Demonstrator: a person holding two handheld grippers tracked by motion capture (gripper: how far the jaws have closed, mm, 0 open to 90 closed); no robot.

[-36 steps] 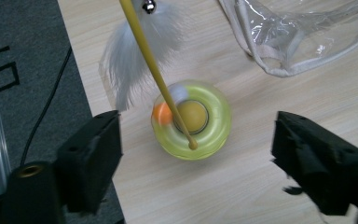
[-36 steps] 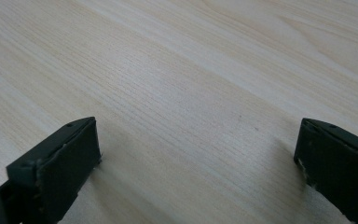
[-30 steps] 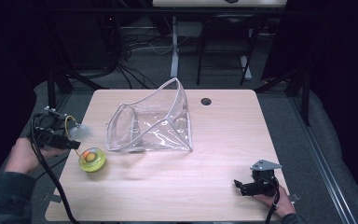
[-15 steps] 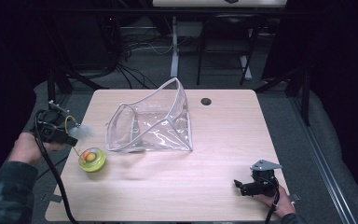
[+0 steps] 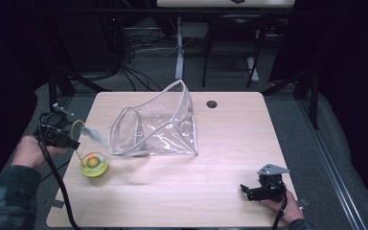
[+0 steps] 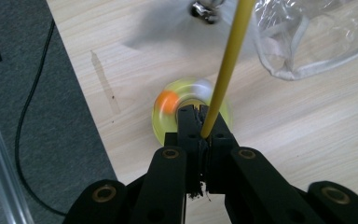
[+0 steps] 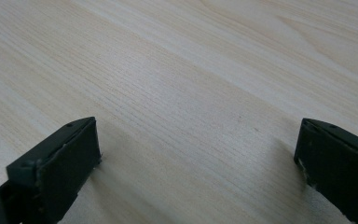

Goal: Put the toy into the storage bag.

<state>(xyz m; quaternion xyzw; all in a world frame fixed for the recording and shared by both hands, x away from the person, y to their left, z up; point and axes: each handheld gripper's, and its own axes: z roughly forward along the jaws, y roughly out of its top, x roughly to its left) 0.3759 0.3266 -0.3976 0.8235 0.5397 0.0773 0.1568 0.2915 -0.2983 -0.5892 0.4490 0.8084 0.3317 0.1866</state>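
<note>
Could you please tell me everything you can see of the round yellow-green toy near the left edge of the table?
The round yellow-green translucent toy looks like a yo-yo: a plastic disc with an orange spot and a pale spot near its middle, blurred in the left gripper view. It sits near the left edge of the light wooden table, apart from the clear plastic bag. A thin yellow cord rises from it, and the left gripper is shut on that cord.

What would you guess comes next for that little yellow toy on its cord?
Probably a lift toward the clear bag. The left gripper has just closed on the yellow cord, with the round yellow toy below it on the table beside the bag's open mouth. The right gripper rests open on the table, far off.
</note>
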